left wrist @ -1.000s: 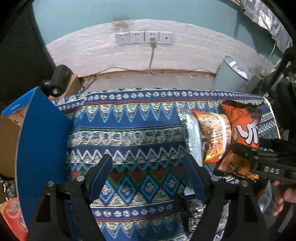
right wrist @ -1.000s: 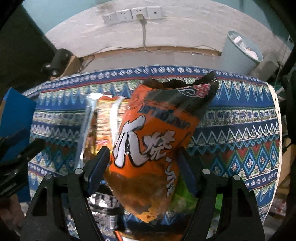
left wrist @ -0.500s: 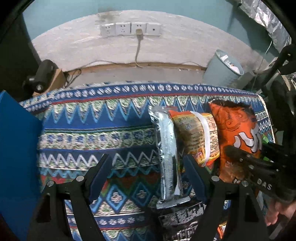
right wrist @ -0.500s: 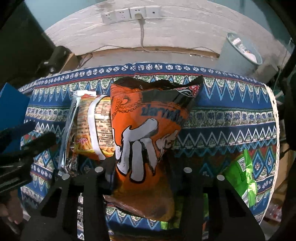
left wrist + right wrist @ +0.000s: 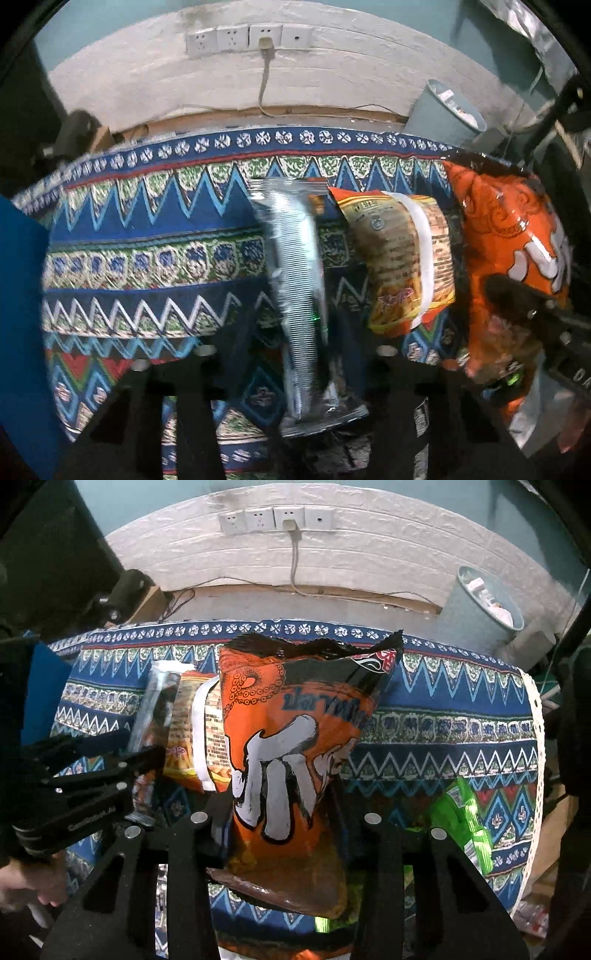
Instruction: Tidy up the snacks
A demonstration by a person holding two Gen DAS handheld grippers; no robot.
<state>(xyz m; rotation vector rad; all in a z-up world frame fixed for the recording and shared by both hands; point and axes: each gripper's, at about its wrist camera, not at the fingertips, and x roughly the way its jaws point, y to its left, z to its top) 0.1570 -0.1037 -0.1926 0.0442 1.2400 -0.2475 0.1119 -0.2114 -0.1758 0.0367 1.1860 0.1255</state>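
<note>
1. Left gripper (image 5: 295, 332) is pressed together on the silver packet (image 5: 295, 266), which stands upright over the cloth (image 5: 147, 236);
2. Right gripper (image 5: 280, 812) pinches the orange bag (image 5: 291, 738), held upright;
3. A yellow packet (image 5: 402, 258) lies between them; a green packet (image 5: 465, 819) lies right on the cloth.

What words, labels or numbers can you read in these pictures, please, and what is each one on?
"小", probably, large and white: orange bag.
Blue Thai-script line above it: creased, unreadable.
"DA", cut off by the frame edge: right gripper.
White lettering on left gripper: blurred.
Small print on yellow snack pack: too small.
Silver packet: none visible.
</note>
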